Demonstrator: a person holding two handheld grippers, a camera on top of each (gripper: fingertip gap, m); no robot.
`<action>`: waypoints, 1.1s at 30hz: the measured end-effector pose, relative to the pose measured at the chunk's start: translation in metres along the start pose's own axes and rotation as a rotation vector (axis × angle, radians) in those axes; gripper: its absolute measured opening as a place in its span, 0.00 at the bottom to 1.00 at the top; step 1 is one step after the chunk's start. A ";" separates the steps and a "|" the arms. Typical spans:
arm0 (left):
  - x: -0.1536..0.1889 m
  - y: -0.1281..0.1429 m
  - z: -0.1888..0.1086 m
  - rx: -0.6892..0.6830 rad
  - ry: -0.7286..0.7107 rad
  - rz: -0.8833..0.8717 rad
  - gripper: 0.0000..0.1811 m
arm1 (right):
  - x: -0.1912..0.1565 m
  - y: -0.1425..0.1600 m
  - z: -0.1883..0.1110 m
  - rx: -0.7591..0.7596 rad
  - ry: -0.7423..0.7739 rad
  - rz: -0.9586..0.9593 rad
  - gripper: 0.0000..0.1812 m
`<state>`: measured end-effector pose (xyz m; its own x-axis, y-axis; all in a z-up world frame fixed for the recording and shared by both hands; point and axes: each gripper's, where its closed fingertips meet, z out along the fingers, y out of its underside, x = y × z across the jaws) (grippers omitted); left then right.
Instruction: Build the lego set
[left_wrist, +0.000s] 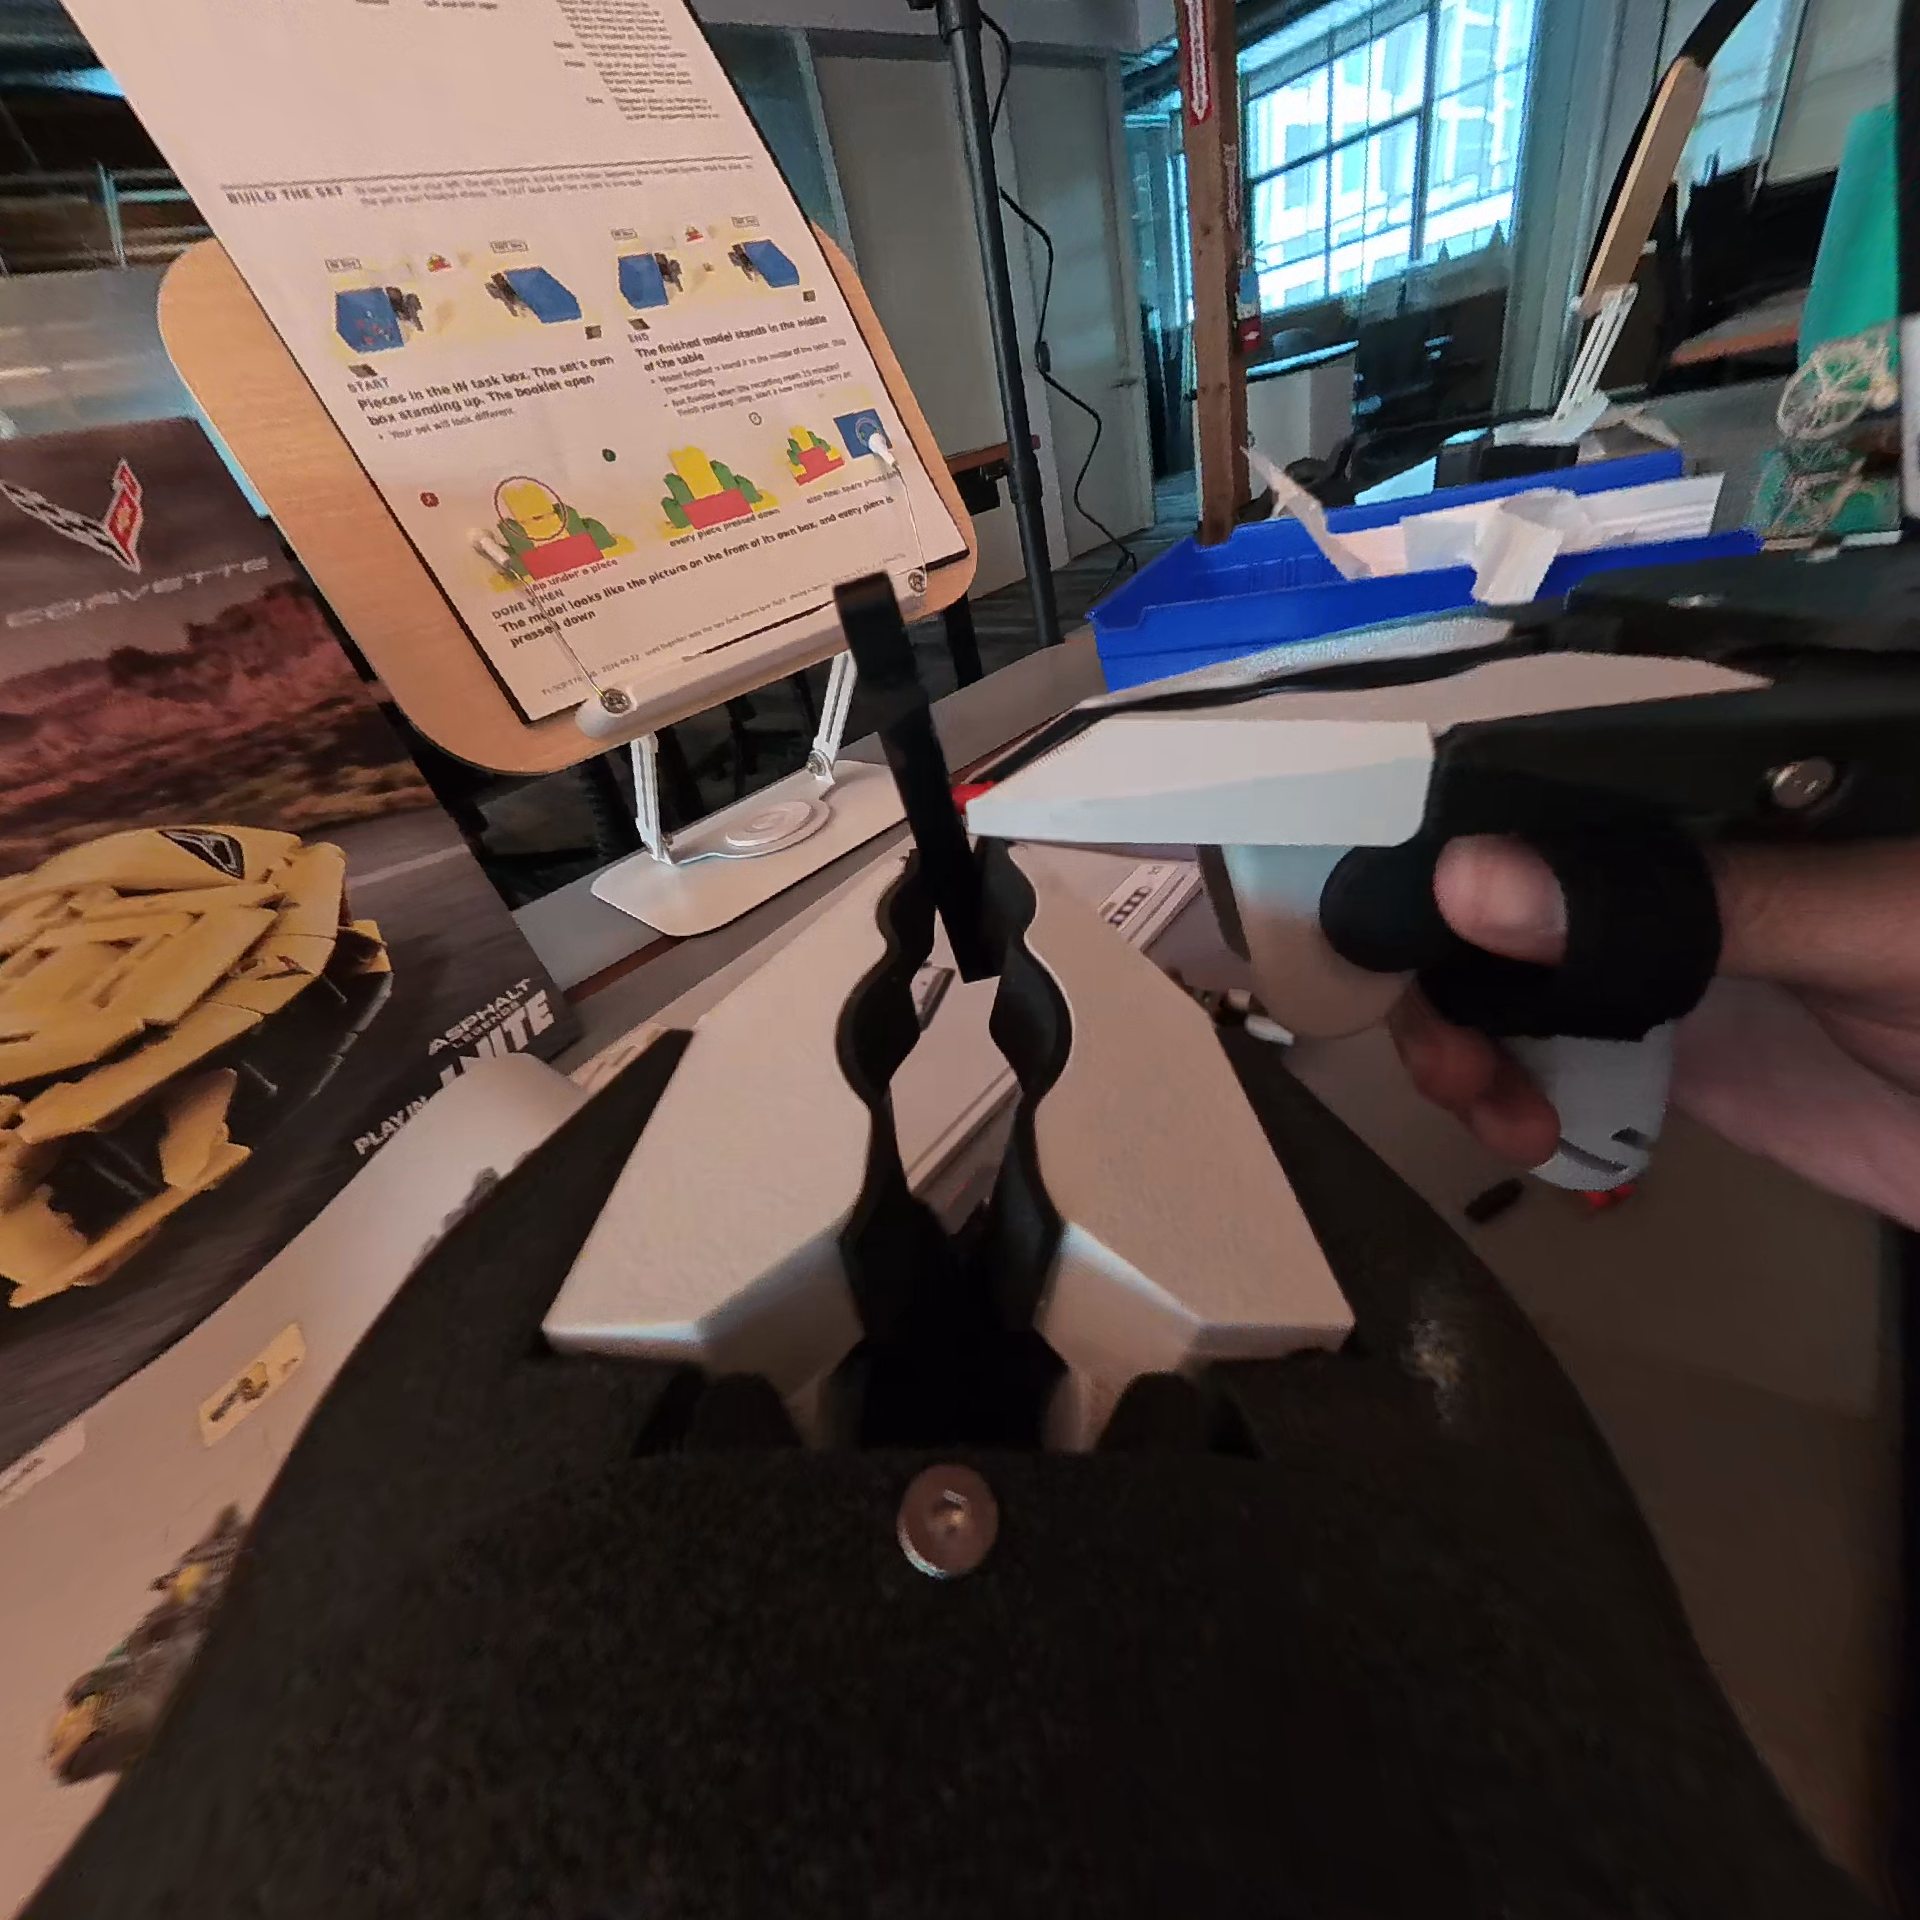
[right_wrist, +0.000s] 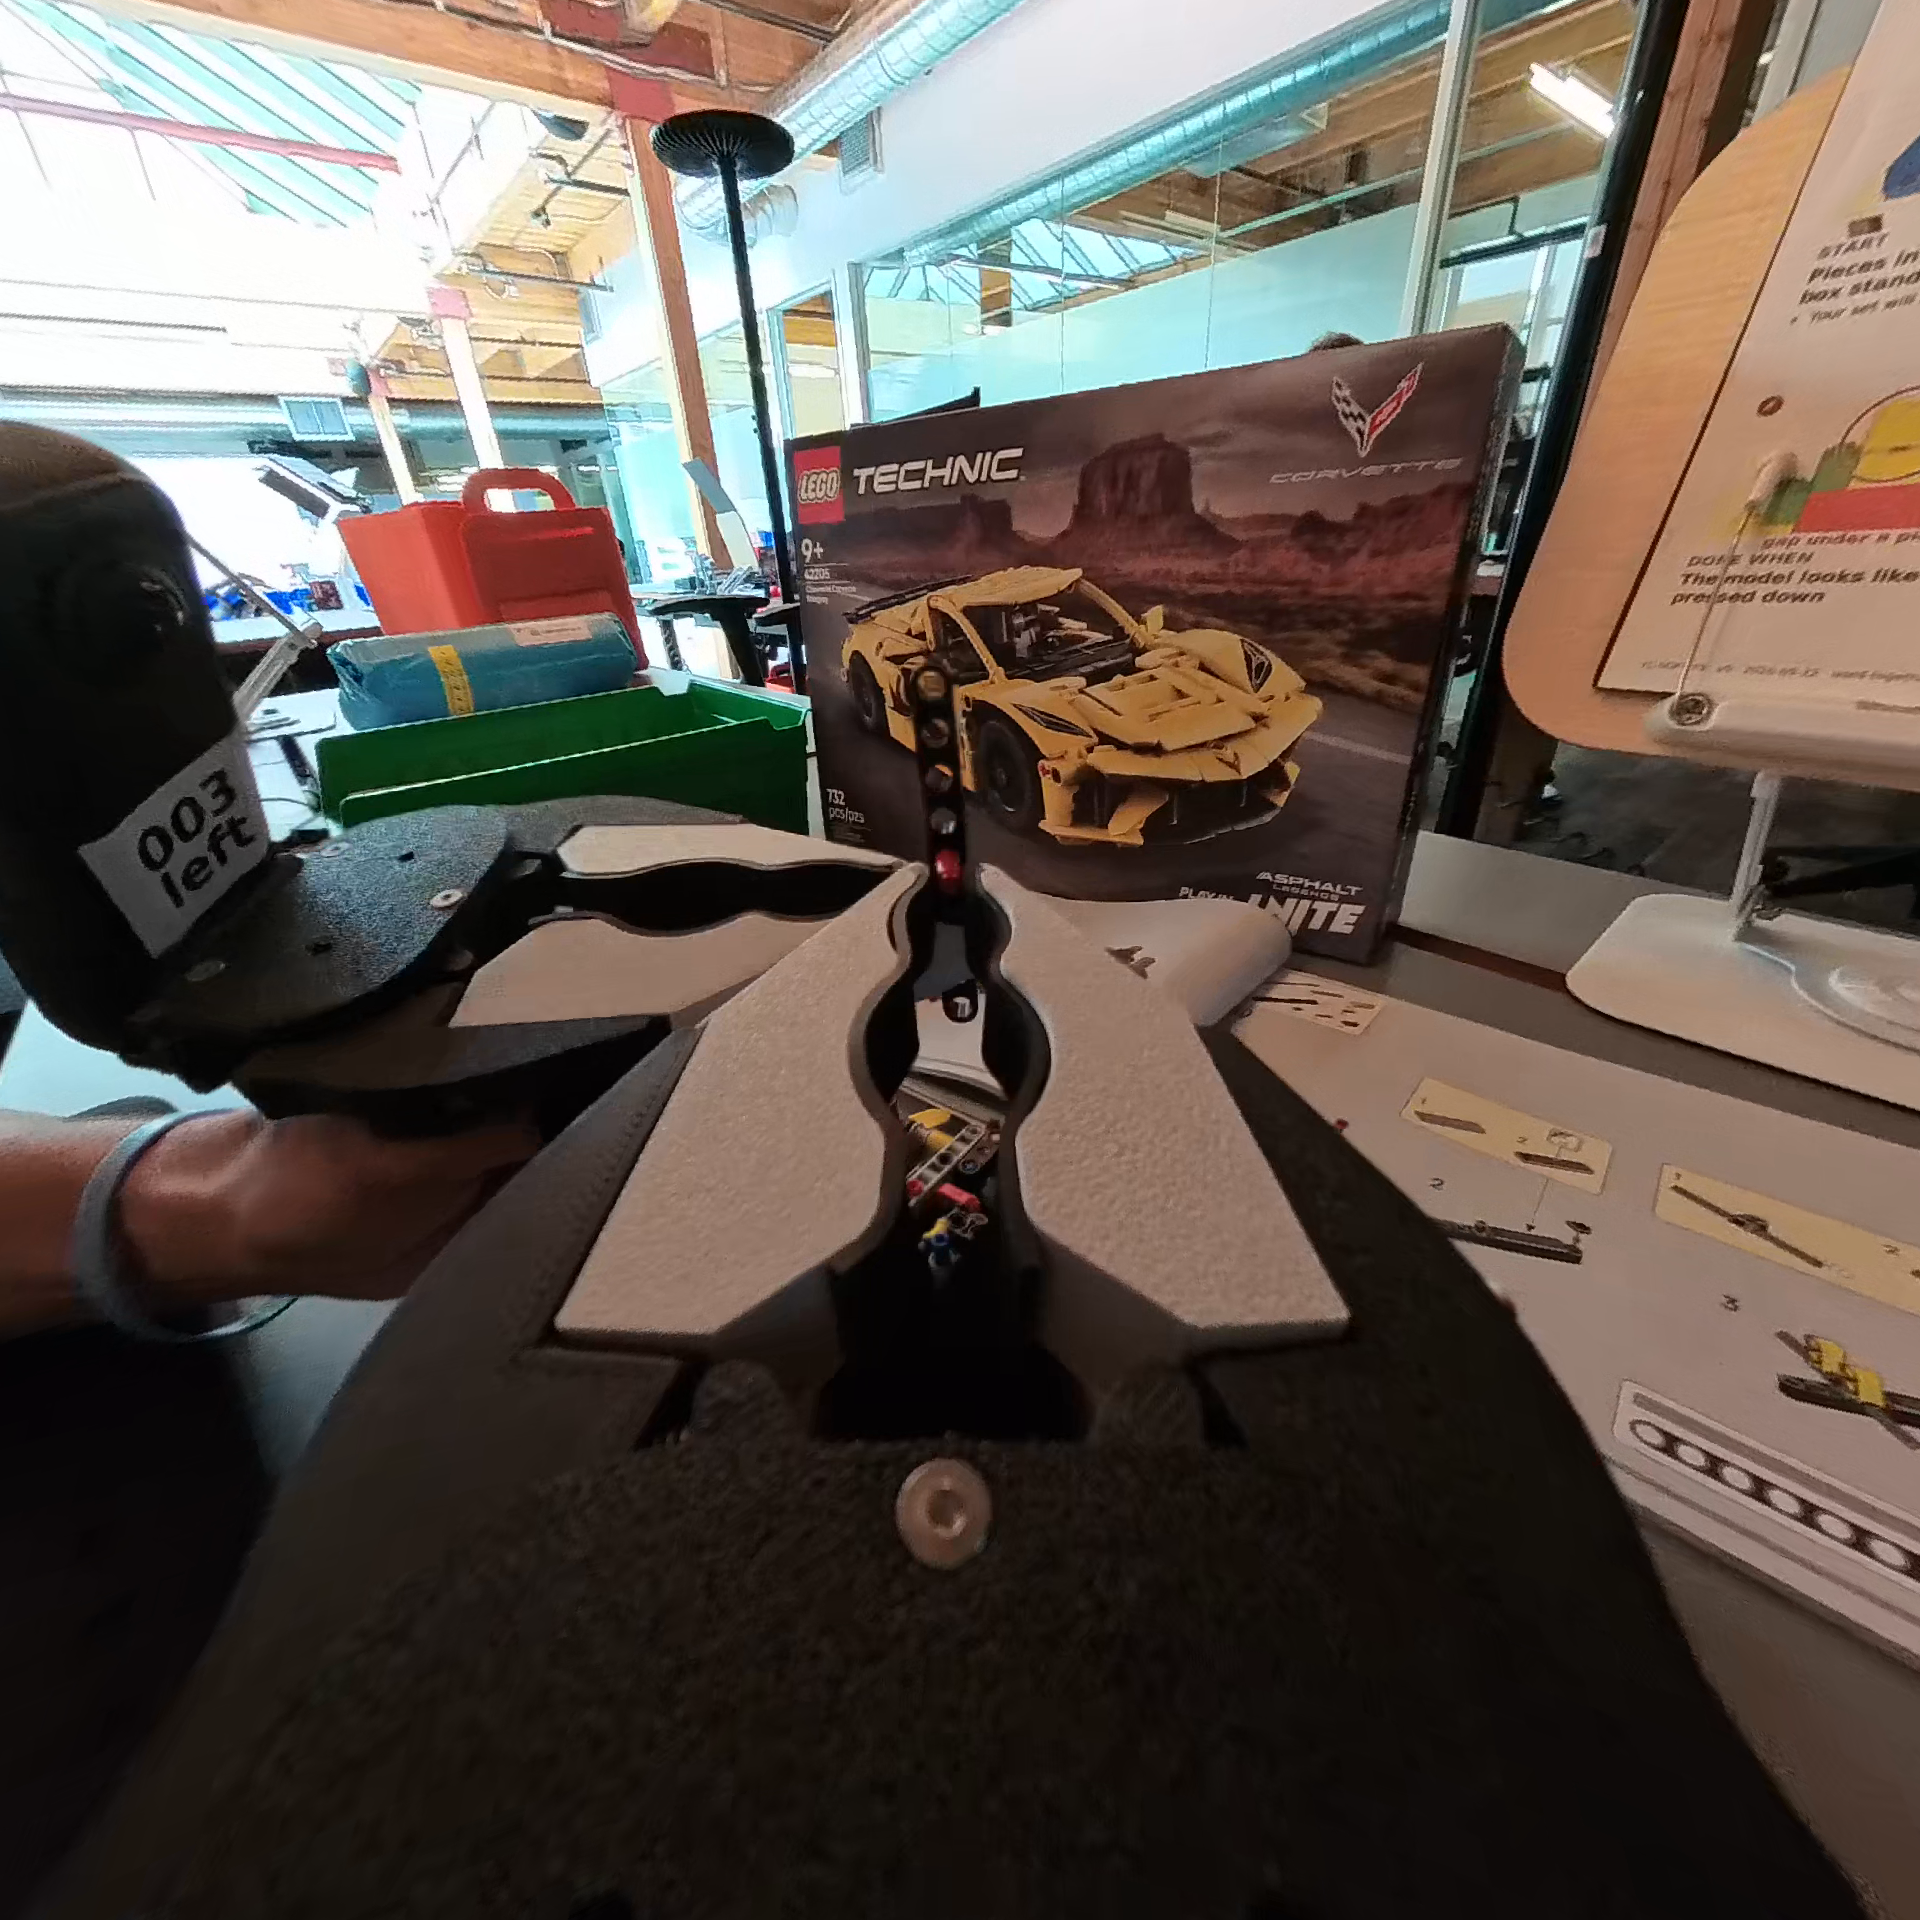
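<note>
The left claw pinches the lower end of a long black beam, which rises upright between its fingertips with a slight tilt. The right claw enters the left wrist view from the right, its white fingers pressed against the beam's side, where a small red pin shows at the contact point. In the right wrist view the right claw is closed on this red pin, seated in a lower hole of the holed beam. Behind stands the set's box, upright on the grey counter, beside a wooden stand bearing a printed sheet. An open instruction booklet lies on the counter to the right. Small loose pieces lie below the right claw's fingers.
</note>
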<state>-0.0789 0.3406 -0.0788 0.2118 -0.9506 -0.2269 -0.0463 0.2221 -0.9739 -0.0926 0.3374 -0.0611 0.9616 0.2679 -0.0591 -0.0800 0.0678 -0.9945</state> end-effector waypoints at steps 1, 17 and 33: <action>0.000 0.001 0.000 -0.003 -0.007 0.048 0.04 | 0.000 0.001 -0.001 -0.007 0.001 -0.003 0.02; -0.002 0.019 -0.003 -0.112 0.017 0.417 0.04 | 0.001 0.018 -0.001 -0.126 0.040 -0.153 0.02; 0.028 -0.001 -0.015 -0.058 0.511 -0.431 0.04 | -0.015 0.006 -0.007 -0.067 -0.273 0.295 0.19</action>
<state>-0.0876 0.3108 -0.0839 -0.2654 -0.9380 0.2232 -0.1168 -0.1985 -0.9731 -0.1054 0.3267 -0.0664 0.7940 0.5128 -0.3264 -0.3160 -0.1105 -0.9423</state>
